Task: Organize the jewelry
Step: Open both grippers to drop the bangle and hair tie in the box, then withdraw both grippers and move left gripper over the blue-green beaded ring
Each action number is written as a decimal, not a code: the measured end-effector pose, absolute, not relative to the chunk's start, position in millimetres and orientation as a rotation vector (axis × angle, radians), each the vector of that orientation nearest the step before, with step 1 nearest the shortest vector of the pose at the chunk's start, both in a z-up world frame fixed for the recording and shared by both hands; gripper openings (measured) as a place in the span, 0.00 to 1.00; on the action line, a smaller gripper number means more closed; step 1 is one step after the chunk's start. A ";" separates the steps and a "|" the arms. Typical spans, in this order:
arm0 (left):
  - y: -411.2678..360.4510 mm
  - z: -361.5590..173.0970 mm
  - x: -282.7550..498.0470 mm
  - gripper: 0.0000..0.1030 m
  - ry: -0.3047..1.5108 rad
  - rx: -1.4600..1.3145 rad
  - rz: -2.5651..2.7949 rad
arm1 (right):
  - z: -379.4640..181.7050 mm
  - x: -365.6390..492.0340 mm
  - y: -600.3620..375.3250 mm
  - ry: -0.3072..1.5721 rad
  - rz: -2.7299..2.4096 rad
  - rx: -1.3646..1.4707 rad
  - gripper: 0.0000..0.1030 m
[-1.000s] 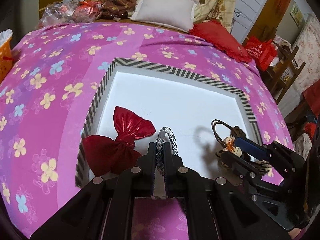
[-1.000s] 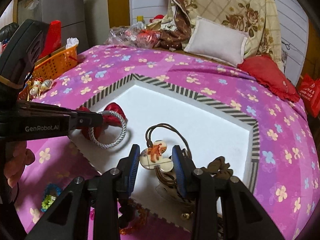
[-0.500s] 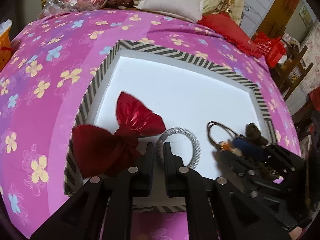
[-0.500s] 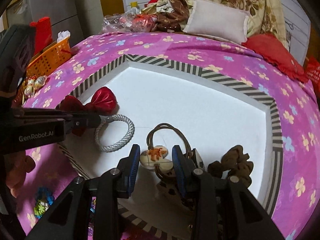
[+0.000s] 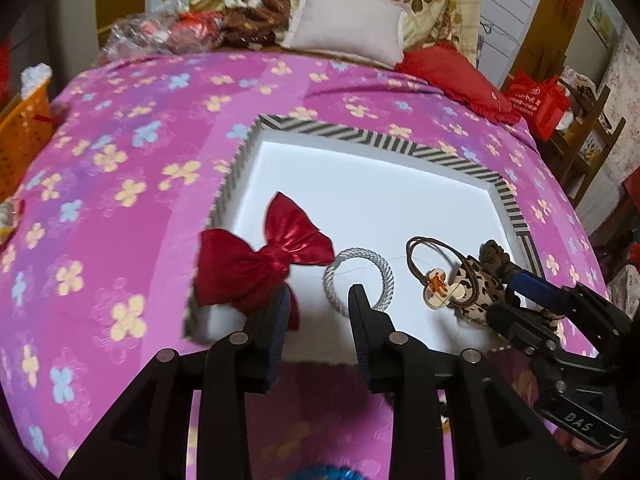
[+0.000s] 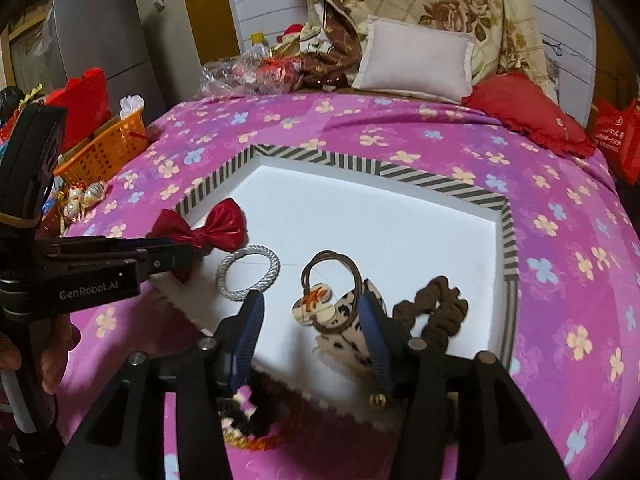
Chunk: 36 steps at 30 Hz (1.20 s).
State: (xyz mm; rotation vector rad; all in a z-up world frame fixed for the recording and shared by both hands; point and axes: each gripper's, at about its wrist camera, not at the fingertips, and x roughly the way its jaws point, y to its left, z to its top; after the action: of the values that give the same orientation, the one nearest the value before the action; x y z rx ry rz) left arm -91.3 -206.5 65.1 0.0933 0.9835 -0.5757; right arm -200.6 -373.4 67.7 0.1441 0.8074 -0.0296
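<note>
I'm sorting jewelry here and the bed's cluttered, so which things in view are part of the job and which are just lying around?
Part of the job:
- white tray with striped rim
- shiny red fabric bow
- silver braided ring band
- brown hair tie with mouse-shaped charm
- brown fabric scrunchie

Lying about:
- orange plastic basket
- white pillow
- red cushion

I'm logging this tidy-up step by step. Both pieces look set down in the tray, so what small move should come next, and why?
Probably draw both tools back. The left tool is opening over the silver bracelet, which lies flat in the striped tray; the right tool is opening around the brown hair tie with its charm. More pieces wait outside the tray's near edge.
</note>
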 end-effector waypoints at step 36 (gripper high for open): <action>-131.5 77.5 -185.2 0.31 0.915 0.129 -0.497 | 64.3 -295.0 -327.6 0.855 -0.042 0.128 0.65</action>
State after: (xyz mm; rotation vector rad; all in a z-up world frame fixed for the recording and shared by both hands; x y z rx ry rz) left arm -185.2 -131.5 77.5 0.1292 0.9154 -0.4973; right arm -295.0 -327.6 64.3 0.1276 0.8546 -0.0422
